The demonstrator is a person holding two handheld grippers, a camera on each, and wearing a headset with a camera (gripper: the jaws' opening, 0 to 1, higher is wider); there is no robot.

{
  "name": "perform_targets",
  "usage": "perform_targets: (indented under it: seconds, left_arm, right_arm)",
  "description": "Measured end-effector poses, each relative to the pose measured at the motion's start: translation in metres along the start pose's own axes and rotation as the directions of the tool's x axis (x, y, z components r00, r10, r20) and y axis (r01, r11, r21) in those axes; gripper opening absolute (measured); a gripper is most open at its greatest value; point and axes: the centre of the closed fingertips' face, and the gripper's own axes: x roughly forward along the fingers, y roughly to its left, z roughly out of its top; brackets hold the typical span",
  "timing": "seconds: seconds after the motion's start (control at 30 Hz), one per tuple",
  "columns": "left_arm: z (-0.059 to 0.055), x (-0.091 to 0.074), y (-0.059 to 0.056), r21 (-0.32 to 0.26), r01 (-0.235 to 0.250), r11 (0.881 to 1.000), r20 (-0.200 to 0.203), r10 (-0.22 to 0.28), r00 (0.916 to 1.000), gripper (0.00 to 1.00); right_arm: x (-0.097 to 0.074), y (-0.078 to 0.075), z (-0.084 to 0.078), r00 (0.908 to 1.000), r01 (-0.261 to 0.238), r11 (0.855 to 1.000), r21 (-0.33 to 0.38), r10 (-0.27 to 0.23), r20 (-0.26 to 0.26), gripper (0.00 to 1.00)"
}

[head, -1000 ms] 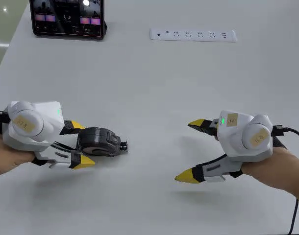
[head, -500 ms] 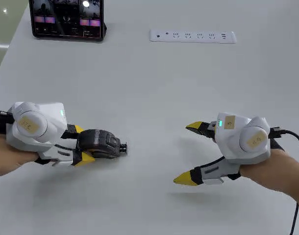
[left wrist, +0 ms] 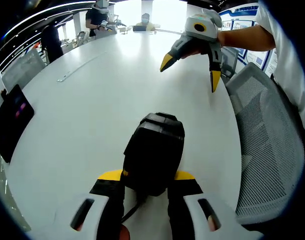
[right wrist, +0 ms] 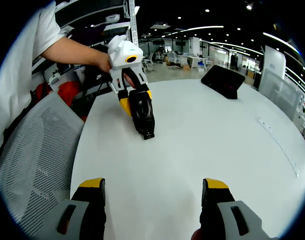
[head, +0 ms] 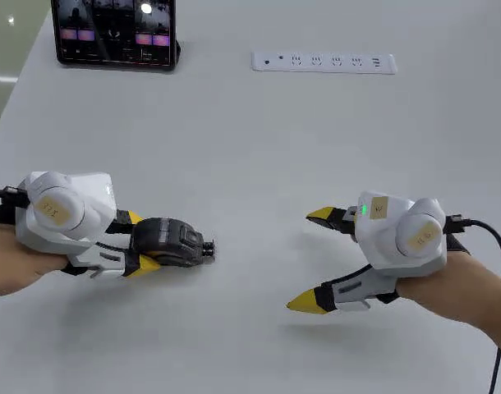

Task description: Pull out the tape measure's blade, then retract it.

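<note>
Your left gripper (head: 141, 240) has its fingers closed on the tape measure (head: 170, 240); your right gripper (head: 307, 259) holds them wide. The gripper views add a mesh chair (right wrist: 32, 150) beside the white counter (head: 250, 148).

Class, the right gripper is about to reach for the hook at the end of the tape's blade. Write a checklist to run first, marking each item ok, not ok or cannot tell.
1. Tape measure clamped by the left gripper: ok, jaws shut on the case's sides.
2. Hook points toward the right gripper: ok.
3. Right gripper open enough to take the hook: ok, jaws wide apart.
4. Right gripper at the hook: not ok, bare table lies between them.
5. Path between them free: ok.
6. Blade lock released: cannot tell.
</note>
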Motion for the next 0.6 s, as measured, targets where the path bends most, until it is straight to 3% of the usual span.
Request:
perform_targets:
  seconds: [0.27, 0.43, 0.6]
  left_arm:
    - [0.000, 0.000, 0.000, 0.000, -0.002, 1.000, -0.013, 0.002, 0.9999, 0.28]
    - [-0.001, 0.000, 0.000, 0.001, -0.009, 1.000, -0.025, 0.009, 0.9996, 0.27]
    - [-0.002, 0.000, 0.001, 0.002, -0.011, 1.000, -0.040, 0.011, 0.9991, 0.27]
  right_arm:
    - [0.011, -0.001, 0.009, 0.9994, -0.013, 1.000, -0.002, 0.013, 0.031, 0.73]
    - [0.023, -0.001, 0.019, 0.9962, -0.034, 0.999, 0.009, 0.033, 0.081, 0.69]
    - [0.034, -0.001, 0.023, 0.9953, -0.044, 0.999, -0.005, 0.045, 0.086, 0.67]
